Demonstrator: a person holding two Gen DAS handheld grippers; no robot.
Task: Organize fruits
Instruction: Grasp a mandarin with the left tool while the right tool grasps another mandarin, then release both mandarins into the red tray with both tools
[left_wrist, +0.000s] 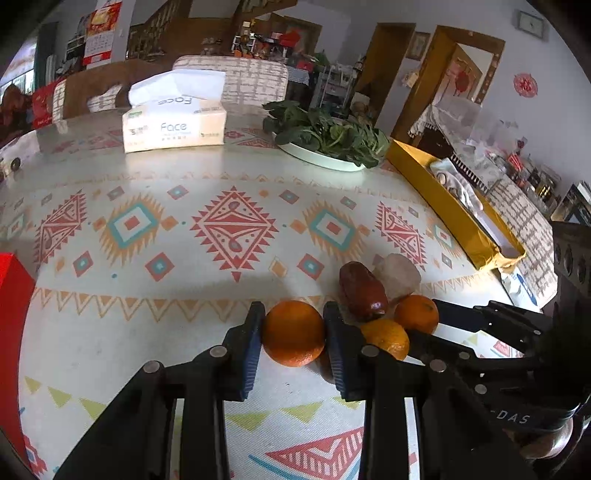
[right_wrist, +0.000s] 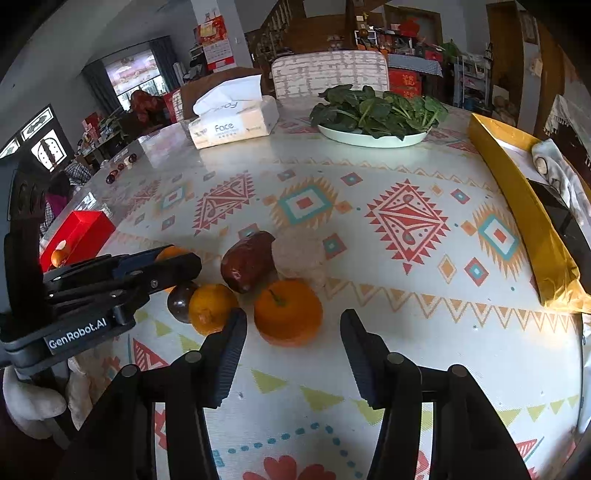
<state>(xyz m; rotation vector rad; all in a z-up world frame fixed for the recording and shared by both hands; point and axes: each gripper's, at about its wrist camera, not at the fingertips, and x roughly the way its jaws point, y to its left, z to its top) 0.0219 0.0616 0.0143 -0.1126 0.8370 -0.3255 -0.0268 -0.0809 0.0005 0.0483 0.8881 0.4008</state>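
In the left wrist view my left gripper (left_wrist: 293, 321) is shut on an orange (left_wrist: 293, 334), its pads pressing both sides. Right of it lie a dark red fruit (left_wrist: 364, 291), a pale lumpy fruit (left_wrist: 397, 275), a yellowish citrus (left_wrist: 386, 338) and a second orange (left_wrist: 416, 314). The right wrist view has my right gripper (right_wrist: 293, 314) open around that second orange (right_wrist: 288, 312), with gaps on both sides. A dark purple round fruit (right_wrist: 181, 301) sits by the citrus (right_wrist: 210, 308). The left gripper (right_wrist: 166, 262) enters from the left.
All lies on a patterned tablecloth (left_wrist: 236, 229). A tissue box (left_wrist: 173, 127) and a plate of leafy greens (left_wrist: 325, 136) stand at the far side. A gold tray (left_wrist: 454, 206) runs along the right edge, a red box (right_wrist: 79, 232) at the left edge.
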